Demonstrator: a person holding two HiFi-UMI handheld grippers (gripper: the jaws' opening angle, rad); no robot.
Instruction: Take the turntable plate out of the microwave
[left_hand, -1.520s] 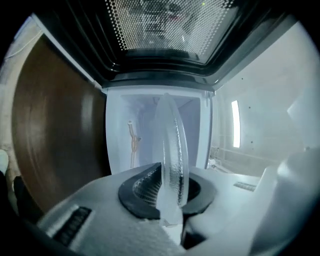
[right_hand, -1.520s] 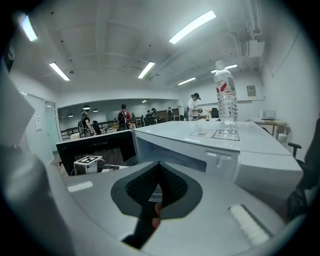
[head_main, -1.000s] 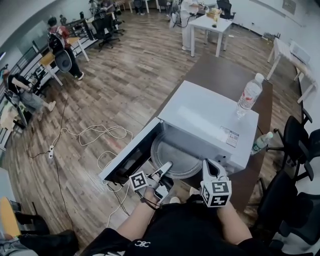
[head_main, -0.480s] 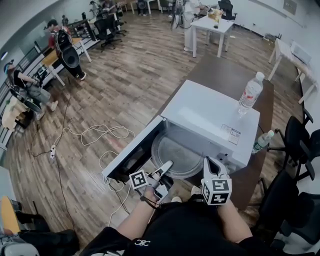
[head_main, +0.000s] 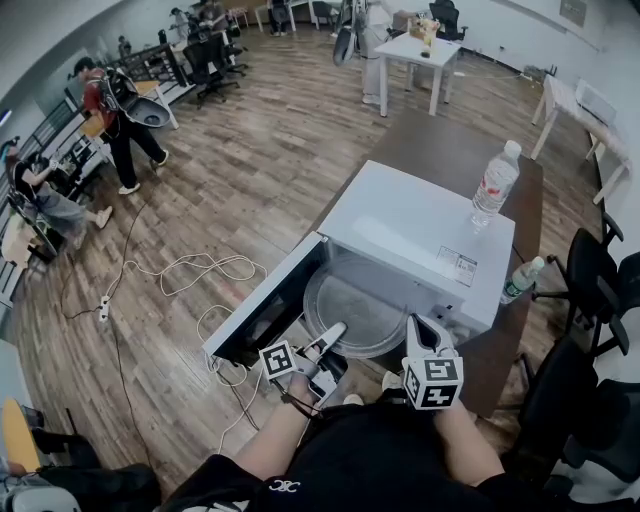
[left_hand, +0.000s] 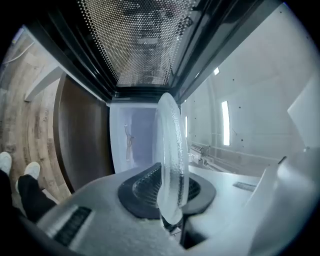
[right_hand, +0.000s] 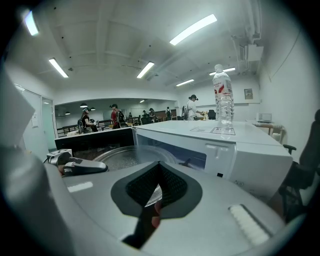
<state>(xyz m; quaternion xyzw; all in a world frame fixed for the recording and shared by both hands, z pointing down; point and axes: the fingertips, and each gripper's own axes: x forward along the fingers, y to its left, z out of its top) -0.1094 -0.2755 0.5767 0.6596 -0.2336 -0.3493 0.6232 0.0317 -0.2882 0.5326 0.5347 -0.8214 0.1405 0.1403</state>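
Observation:
The round glass turntable plate (head_main: 355, 308) sticks halfway out of the open white microwave (head_main: 415, 225). My left gripper (head_main: 335, 331) is shut on the plate's near rim. In the left gripper view the plate (left_hand: 169, 150) stands edge-on between the dark pads (left_hand: 145, 187), with the cavity behind it. My right gripper (head_main: 419, 326) hovers at the microwave's front right corner, shut and holding nothing. Over its closed pads (right_hand: 172, 189) the right gripper view shows the plate (right_hand: 125, 157) and the left gripper (right_hand: 75, 165).
The microwave door (head_main: 262, 305) hangs open to the left. A water bottle (head_main: 497, 190) stands on the microwave, another bottle (head_main: 522, 283) on the brown table (head_main: 450, 150). Black chairs (head_main: 590, 280) crowd the right. Cables (head_main: 200, 265) lie on the wood floor; people move far off.
Both grippers and the plate keep their places. Only the people in the background at the left have walked on.

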